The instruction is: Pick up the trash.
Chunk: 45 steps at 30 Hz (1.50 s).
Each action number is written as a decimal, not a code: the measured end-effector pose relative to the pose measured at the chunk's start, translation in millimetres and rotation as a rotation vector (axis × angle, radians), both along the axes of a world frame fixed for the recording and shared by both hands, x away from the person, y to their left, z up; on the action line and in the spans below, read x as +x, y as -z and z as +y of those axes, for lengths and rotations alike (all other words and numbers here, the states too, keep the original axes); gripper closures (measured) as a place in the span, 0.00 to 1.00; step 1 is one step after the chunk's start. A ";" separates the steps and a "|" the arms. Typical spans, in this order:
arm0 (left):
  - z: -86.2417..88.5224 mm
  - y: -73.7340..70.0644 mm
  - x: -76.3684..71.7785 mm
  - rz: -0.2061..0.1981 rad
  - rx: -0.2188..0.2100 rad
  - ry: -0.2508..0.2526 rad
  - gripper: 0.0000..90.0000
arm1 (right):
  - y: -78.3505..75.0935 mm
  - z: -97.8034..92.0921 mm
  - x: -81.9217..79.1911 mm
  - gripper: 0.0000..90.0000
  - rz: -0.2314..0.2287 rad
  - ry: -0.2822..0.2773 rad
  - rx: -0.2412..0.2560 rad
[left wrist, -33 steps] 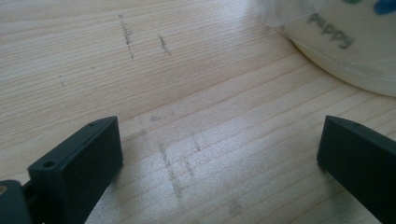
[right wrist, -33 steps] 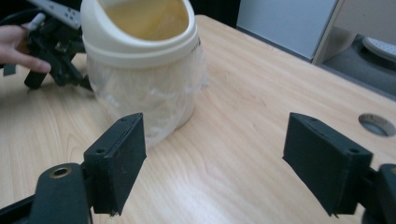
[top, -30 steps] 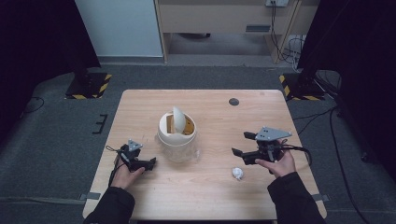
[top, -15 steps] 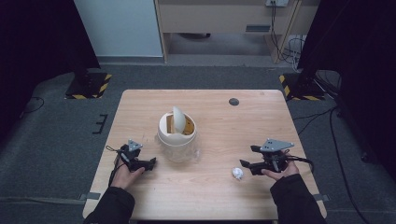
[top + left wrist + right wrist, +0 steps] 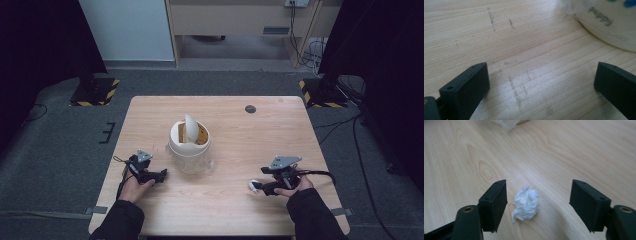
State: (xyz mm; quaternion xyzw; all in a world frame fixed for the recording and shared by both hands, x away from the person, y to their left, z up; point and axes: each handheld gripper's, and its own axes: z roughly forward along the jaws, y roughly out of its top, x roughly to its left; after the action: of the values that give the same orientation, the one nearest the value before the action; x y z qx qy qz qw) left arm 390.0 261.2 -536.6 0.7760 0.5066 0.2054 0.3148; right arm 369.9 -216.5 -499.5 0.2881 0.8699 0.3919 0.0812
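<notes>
Nearest to the person, the right gripper point(image 5: 261, 187) is lying low over the wooden table point(image 5: 280, 130) at its near right, held in the person's right hand point(image 5: 291, 183). Its jaws are standing wide apart, and a crumpled white tissue wad point(image 5: 526, 204) is sitting on the wood between them, closer to the jaw on the left of the right gripper view than to the other; neither jaw is touching it. In the high view the wad point(image 5: 253, 185) is showing as a small white lump just at the tip of that gripper.

At the near left, the left gripper point(image 5: 159, 175) is resting close to the tabletop in the person's left hand point(image 5: 134, 185). Its jaws are also spread wide, with nothing but bare, faintly scuffed wood between them in the left gripper view.

Just beyond and to the right of the left gripper, a small cream bin point(image 5: 189, 145) is standing upright near the middle of the table, with a clear plastic liner point(image 5: 209, 161) draped around it and its swing lid point(image 5: 191, 128) tilted up on edge. The bin's lower wall point(image 5: 614, 22), printed with the word "puppy", is showing at the top right of the left gripper view, well apart from the jaws.

Farther off, a small dark round disc point(image 5: 250, 109) is lying near the far edge of the table.
</notes>
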 end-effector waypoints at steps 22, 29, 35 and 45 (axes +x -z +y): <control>-0.1 0.1 0.0 -0.001 -0.001 0.000 0.00 | 16.2 14.2 1.2 0.60 0.085 -0.083 -0.139; -0.1 0.1 0.0 -0.001 -0.001 0.000 0.00 | 15.9 14.3 2.9 0.70 0.087 -0.057 -0.149; -0.1 0.1 0.0 -0.001 0.000 0.000 0.00 | 13.3 13.4 3.6 0.74 0.100 -0.036 -0.140; -0.1 0.1 0.0 -0.001 -0.001 -0.001 0.00 | 3.9 8.0 6.6 0.75 0.075 -0.001 -0.095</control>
State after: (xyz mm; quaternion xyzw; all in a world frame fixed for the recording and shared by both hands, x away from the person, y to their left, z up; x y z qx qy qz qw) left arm 390.0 261.2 -536.7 0.7756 0.5067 0.2055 0.3152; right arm 376.5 -208.5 -503.4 0.2980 0.8902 0.3390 0.0621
